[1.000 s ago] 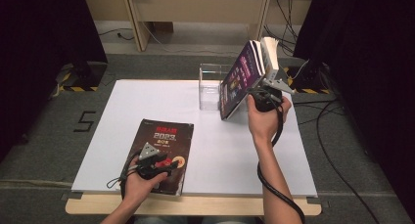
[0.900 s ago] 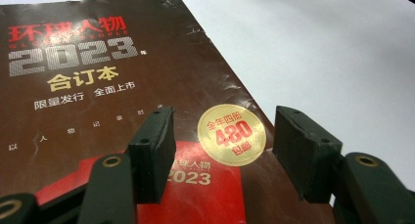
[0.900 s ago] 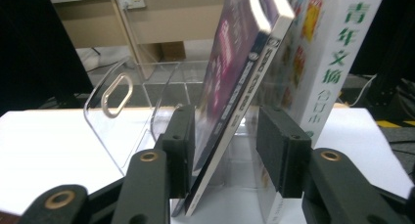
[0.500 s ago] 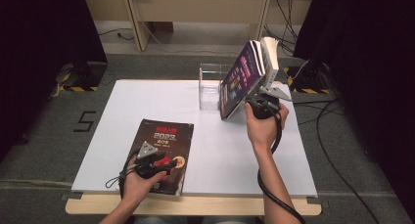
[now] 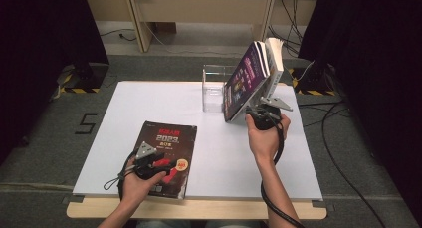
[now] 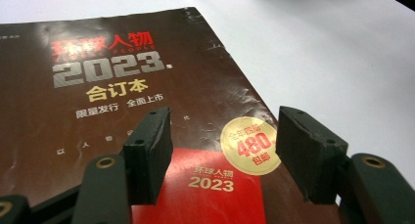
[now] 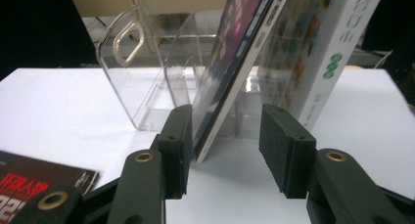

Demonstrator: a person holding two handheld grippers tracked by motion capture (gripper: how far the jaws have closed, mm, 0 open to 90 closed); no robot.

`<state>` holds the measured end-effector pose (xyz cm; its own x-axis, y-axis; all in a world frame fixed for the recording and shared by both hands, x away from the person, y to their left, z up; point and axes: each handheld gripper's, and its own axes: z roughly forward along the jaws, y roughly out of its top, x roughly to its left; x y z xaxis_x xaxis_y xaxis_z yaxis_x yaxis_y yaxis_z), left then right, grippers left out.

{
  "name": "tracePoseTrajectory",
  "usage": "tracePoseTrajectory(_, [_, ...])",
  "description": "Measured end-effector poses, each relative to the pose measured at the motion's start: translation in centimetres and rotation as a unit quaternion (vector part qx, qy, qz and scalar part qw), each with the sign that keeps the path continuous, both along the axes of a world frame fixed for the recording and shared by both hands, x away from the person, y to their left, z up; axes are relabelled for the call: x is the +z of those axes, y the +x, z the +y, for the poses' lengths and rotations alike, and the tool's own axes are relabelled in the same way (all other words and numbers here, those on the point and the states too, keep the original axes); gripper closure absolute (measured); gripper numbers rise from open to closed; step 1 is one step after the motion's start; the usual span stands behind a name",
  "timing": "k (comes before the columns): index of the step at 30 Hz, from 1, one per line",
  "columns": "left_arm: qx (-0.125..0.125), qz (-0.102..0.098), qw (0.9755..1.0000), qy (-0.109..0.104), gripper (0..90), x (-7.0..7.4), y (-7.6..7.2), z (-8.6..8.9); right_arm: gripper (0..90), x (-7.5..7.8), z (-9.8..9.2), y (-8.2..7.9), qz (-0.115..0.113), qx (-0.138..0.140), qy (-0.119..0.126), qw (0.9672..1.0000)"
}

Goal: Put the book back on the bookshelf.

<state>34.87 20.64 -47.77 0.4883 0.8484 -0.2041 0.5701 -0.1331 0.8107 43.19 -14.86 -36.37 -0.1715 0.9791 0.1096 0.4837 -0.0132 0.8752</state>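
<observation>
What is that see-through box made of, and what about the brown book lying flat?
The see-through box looks like clear hard plastic, maybe acrylic: you can see the table through its walls, and its edges shine. The brown book seems to have a glossy paper cover: light glints on it, and small creases wrinkle its surface.

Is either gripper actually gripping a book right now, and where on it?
Neither. The right gripper has just opened around the leaning book's lower edge; the left gripper hangs open over the brown magazine.
</observation>
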Motion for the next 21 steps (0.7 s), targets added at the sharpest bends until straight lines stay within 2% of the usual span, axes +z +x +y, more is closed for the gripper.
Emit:
tracePoseTrajectory(9, [0.016,-0.004,0.9999,0.004,37.3,0.2,0.4,1.1,56.6,-1.7,1.2,-0.5,0.023,0.022,0.003,0.9995])
tracePoseTrajectory(16, [0.038,-0.006,0.9992,0.011,37.2,0.3,0.9,2.5,56.6,-3.0,2.5,-0.6,0.039,0.039,0.0,0.9985])
tracePoseTrajectory(21, [0.048,0.0,0.9988,0.01,37.1,0.2,1.2,3.1,56.5,-3.7,3.5,-0.6,0.049,0.05,-0.003,0.9975])
